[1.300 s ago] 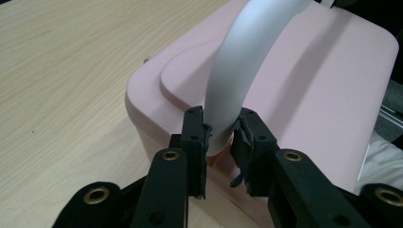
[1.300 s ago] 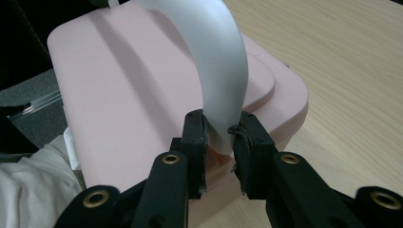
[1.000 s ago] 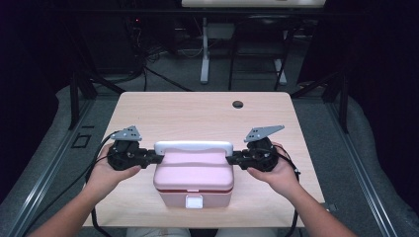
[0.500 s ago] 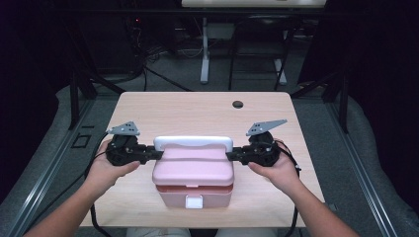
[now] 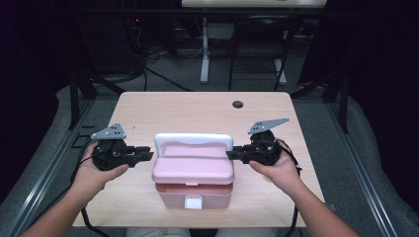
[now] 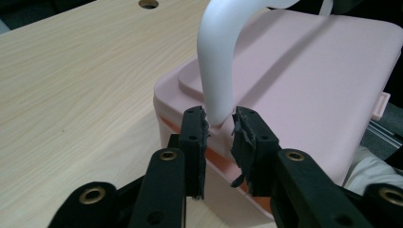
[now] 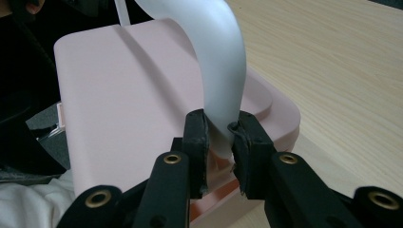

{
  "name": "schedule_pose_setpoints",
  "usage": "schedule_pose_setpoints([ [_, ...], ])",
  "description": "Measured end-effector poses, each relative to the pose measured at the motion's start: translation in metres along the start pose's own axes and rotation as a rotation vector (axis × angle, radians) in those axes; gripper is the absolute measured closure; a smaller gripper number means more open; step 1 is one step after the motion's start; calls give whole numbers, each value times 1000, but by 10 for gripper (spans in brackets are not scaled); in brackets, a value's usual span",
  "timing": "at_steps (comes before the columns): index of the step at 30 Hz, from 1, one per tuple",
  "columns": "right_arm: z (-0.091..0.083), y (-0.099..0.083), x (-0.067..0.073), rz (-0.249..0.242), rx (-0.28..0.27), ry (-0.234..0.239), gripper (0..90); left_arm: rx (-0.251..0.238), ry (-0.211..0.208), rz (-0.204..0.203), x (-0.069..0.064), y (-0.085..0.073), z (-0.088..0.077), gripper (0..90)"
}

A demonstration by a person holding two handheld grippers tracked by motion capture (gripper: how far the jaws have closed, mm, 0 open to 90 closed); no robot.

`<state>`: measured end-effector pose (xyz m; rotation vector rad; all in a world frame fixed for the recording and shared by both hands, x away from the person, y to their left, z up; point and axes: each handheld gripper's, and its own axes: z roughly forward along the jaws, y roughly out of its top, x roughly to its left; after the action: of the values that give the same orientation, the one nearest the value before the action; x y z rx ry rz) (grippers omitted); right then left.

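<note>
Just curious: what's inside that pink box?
Can't tell. The box has its lid on, hiding the contents. On top only the white handle shows, each end between a claw's jaws.

The white handle [image 6: 218,61] ran off the top edge of the left gripper view, so its upper bar could not be seen. In the right gripper view the handle [image 7: 218,61] was likewise cut off at the top. The foot of the handle was partly hidden behind the black fingers [image 7: 196,142] there, so the joint with the pink box [image 7: 119,109] could not be made out. From above, the box [image 5: 192,170] hid the worktop [image 5: 197,113] beneath it, and the person's forearms ran off the bottom edge. The dark round spot [image 5: 238,104] at the far side of the worktop was too small to identify.
</note>
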<state>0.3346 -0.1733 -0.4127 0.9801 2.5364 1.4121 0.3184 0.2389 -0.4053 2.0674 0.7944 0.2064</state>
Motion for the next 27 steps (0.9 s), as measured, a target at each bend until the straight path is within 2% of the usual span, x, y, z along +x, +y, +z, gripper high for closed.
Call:
schedule_pose_setpoints([
  [6, -3, 4, -2, 27, -10, 6, 758, 3, -10, -16, -1, -14, -6, 817],
  [13, -4, 8, -5, 56, -29, 7, 757, 13, -24, -14, -3, -24, -3, 890],
  [20, -4, 10, -7, 72, -36, 6, 756, 33, -53, -6, -10, -30, 8, 899],
  [27, -4, 11, -7, 69, -40, 2, 755, 53, -88, 13, -18, -30, 19, 900],
])
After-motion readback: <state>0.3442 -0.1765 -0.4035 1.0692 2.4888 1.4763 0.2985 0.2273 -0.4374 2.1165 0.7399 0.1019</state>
